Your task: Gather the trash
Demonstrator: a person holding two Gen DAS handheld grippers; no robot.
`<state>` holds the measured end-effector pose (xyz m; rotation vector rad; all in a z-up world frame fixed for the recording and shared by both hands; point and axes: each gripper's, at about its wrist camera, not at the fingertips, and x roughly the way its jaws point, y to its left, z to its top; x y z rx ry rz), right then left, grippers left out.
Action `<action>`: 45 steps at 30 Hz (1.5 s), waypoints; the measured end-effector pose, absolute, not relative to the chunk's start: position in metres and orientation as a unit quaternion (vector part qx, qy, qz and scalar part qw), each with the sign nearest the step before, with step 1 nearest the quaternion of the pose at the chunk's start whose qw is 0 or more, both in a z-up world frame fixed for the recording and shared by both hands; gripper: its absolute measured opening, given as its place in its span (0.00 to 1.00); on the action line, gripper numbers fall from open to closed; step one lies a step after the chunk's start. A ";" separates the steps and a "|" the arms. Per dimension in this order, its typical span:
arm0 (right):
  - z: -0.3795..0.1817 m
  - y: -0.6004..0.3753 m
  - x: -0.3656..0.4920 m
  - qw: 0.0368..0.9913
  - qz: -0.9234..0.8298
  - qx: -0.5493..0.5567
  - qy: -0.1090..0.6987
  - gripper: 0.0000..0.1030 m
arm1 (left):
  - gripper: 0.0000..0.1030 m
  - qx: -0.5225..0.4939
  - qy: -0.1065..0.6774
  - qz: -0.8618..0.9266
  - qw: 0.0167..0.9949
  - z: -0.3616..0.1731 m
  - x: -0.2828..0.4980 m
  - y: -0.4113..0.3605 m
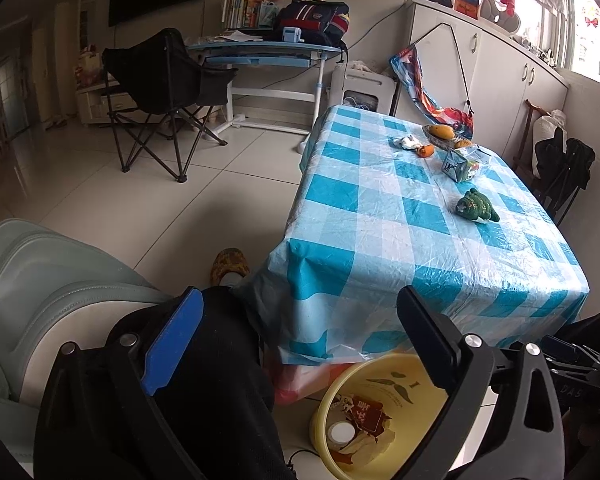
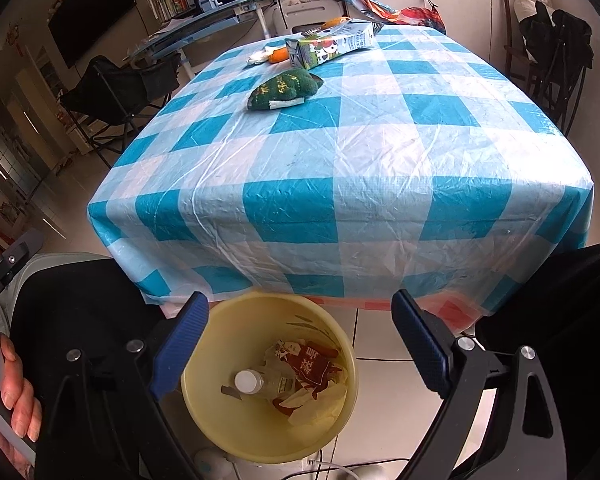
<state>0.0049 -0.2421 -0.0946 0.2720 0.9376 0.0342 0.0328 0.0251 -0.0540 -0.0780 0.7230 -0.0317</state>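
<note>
Below the counter's (image 2: 340,184) near edge, the round yellow plastic bin (image 2: 268,384) holds a clear bottle (image 2: 260,384) and wrappers; right gripper (image 2: 300,344) and left gripper (image 1: 300,344) jaws spread apart, empty.

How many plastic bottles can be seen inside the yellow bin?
1. One clear plastic bottle with a white cap lies in the yellow bin, on its left side beside the red wrapper. Others may be hidden under the trash.
</note>
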 end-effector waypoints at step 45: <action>-0.110 -0.226 0.013 0.873 0.030 0.097 0.478 0.89 | 0.92 -0.038 0.355 -0.015 0.934 -0.055 0.034 0.026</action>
